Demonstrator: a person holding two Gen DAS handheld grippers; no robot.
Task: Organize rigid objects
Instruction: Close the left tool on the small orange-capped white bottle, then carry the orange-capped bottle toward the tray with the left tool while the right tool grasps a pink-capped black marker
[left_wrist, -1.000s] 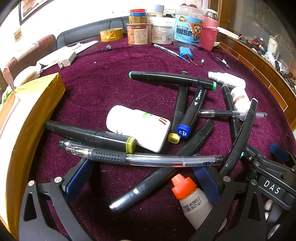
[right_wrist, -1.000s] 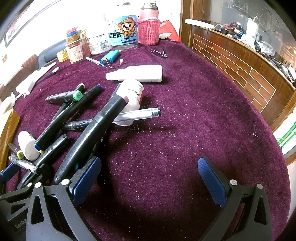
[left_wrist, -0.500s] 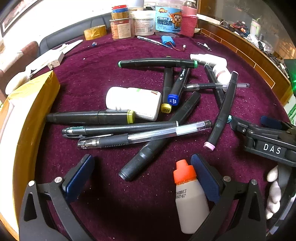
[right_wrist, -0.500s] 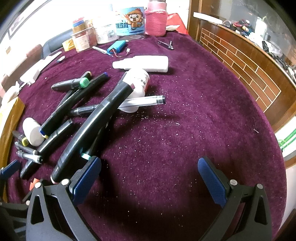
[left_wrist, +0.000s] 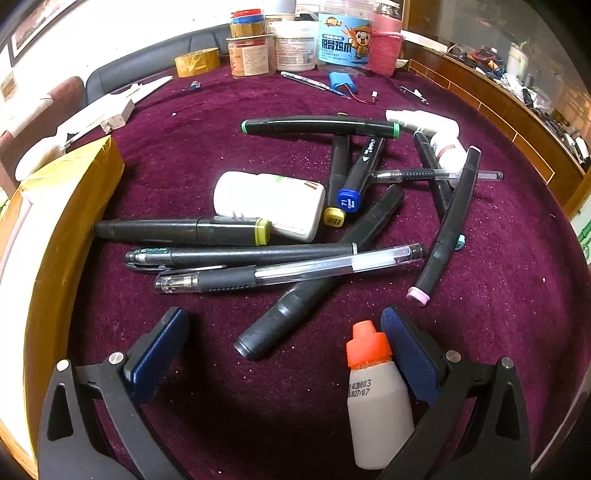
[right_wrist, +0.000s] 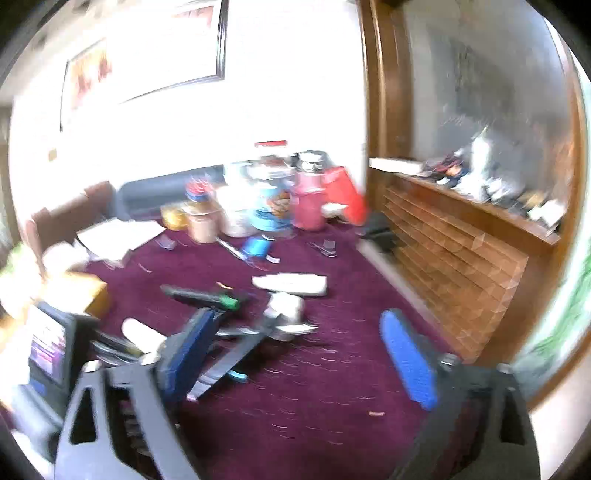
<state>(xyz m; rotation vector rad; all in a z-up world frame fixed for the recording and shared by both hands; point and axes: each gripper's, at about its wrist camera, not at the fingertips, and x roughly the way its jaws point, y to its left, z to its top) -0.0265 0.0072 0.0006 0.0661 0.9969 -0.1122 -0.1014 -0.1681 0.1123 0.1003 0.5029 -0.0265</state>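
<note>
A heap of black markers and pens lies on the purple cloth (left_wrist: 177, 155): a green-ended marker (left_wrist: 317, 127), a clear gel pen (left_wrist: 295, 273) and a pink-tipped marker (left_wrist: 447, 229). A white pill bottle (left_wrist: 269, 203) rests among them. My left gripper (left_wrist: 284, 354) is open just short of the heap, one black marker's end between its fingers. A small orange-capped bottle (left_wrist: 376, 398) lies against its right finger. The right wrist view is blurred. My right gripper (right_wrist: 299, 358) is high above the cloth, its jaws wide but closing with nothing between them.
A yellow-taped box (left_wrist: 66, 229) borders the left side. Jars and tubs (left_wrist: 295, 48), a tape roll (left_wrist: 197, 62) and a blue battery pack (left_wrist: 343, 81) stand at the back. A wooden ledge (right_wrist: 461, 266) runs along the right.
My right gripper has risen and tipped upward, leaving the left wrist view. The pink-tipped marker stays flat on the cloth. The left gripper has hardly moved.
</note>
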